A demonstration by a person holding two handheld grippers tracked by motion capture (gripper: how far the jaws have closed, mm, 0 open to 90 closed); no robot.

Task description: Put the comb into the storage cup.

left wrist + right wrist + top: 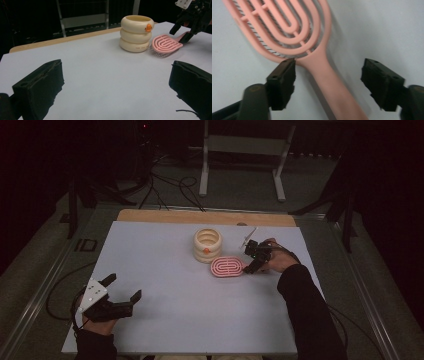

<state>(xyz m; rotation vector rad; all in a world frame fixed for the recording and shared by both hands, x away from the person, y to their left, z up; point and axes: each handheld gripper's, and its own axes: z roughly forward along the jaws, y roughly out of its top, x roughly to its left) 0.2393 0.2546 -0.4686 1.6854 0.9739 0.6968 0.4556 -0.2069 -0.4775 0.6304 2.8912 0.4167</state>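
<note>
A pink vented hairbrush [227, 267] lies bristles down on the white table [175, 300], right of centre. In the right gripper view its handle [329, 85] runs between my two black jaws. My right gripper [252, 265] straddles that handle from above, open, with a gap on each side of the handle. From the left gripper view the hairbrush [166, 43] rests beside the holder, with the right gripper [181, 32] over its handle end. My left gripper [123, 287] hovers open near the front left corner with nothing between its jaws.
A cream holder [207, 245] shaped like stacked rings, with a small orange duck on its side, stands just left of the brush head. A wooden strip [200, 216] borders the table's far edge. Cables and a metal stand [240, 150] occupy the floor beyond.
</note>
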